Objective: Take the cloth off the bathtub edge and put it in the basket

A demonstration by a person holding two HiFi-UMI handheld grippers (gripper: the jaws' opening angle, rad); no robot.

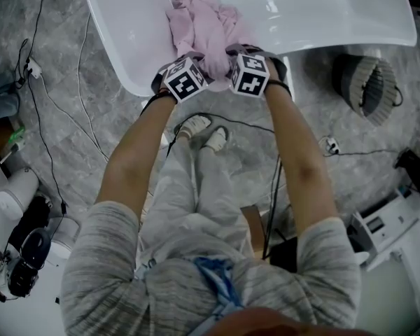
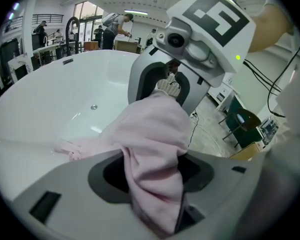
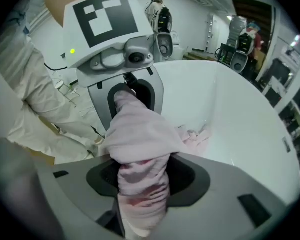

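A pink cloth [image 1: 203,21] lies bunched over the near edge of the white bathtub [image 1: 336,37], trailing into the basin. My left gripper [image 1: 189,68] and right gripper [image 1: 243,65] face each other at the rim, both shut on the cloth. In the left gripper view a fold of the cloth [image 2: 150,134] is pinched in the left gripper [image 2: 152,179], with the right gripper [image 2: 200,39] opposite. In the right gripper view the cloth [image 3: 140,134] fills the right gripper [image 3: 142,179]. A grey woven basket [image 1: 367,82] stands on the floor to the right of the tub.
Black and white cables [image 1: 49,96] run over the grey stone floor on both sides of the person's feet [image 1: 204,133]. White equipment [image 1: 17,194] stands at the lower left, and boxes [image 1: 388,222] at the lower right. A green chair [image 2: 242,126] stands beyond the tub.
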